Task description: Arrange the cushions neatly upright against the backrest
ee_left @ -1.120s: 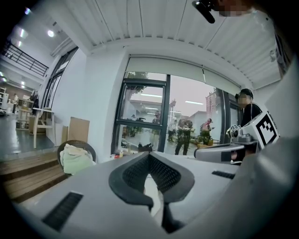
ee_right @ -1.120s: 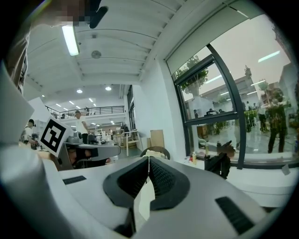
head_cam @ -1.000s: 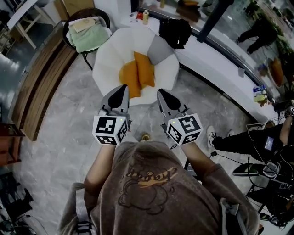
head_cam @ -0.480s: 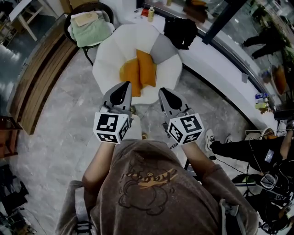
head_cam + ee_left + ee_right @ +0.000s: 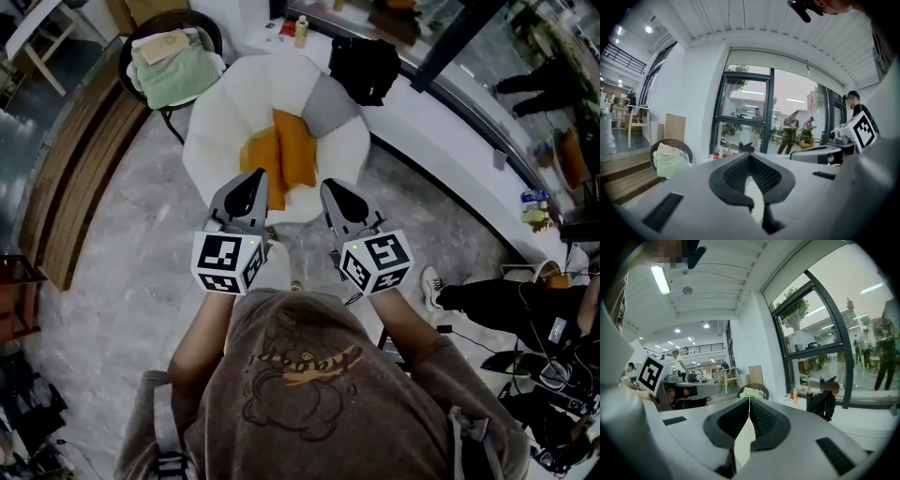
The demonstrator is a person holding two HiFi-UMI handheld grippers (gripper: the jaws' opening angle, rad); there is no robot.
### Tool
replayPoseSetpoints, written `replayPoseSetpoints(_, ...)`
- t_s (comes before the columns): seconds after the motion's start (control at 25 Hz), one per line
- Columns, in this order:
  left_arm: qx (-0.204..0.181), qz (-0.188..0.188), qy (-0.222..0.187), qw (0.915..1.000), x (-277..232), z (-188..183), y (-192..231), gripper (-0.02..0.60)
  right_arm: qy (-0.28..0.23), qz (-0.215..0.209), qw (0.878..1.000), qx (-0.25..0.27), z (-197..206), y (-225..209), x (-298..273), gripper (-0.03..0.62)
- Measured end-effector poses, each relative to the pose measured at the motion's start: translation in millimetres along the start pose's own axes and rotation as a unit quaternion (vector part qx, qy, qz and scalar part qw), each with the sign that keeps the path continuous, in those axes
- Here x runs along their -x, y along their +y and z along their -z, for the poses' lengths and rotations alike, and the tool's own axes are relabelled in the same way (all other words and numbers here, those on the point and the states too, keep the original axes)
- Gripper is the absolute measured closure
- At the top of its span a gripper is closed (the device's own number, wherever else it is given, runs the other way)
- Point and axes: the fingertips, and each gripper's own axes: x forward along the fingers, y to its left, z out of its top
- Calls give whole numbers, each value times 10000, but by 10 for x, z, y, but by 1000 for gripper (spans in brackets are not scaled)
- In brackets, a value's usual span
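Overhead plate: the white armchair [image 5: 225,112] served as my landmark. Against the right of its backrest leaned a grey cushion [image 5: 328,100]. On its seat I saw two orange cushions, the taller orange cushion [image 5: 296,148] propped near the middle and the flatter orange cushion [image 5: 255,161] touching its left side. Short of the armchair's front edge I held the left gripper [image 5: 255,178] and the right gripper [image 5: 330,187], each with jaws drawn together on nothing
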Motion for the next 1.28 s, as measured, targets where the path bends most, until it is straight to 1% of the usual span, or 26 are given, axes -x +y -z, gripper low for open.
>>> replayPoseSetpoints(0.28, 10, 50, 80, 10000, -458, -117, 262, 577, 73, 51, 9999, -48, -121, -285, -418, 572)
replayPoseSetpoints(0.56, -41, 182, 128, 9997, -774, -241, 525, 577, 113, 63, 9999, -78, -229, -402, -832, 572)
replayPoseSetpoints(1.08, -183, 615, 258, 9976, -1463, -373, 1074, 577, 68, 418, 9990, -158, -427, -729, -1658, 572)
replayPoseSetpoints(1.28, -196, 652, 294, 9972, -1681, -367, 1206, 577, 123, 470, 9987, -146, -431, -830, -1886, 572)
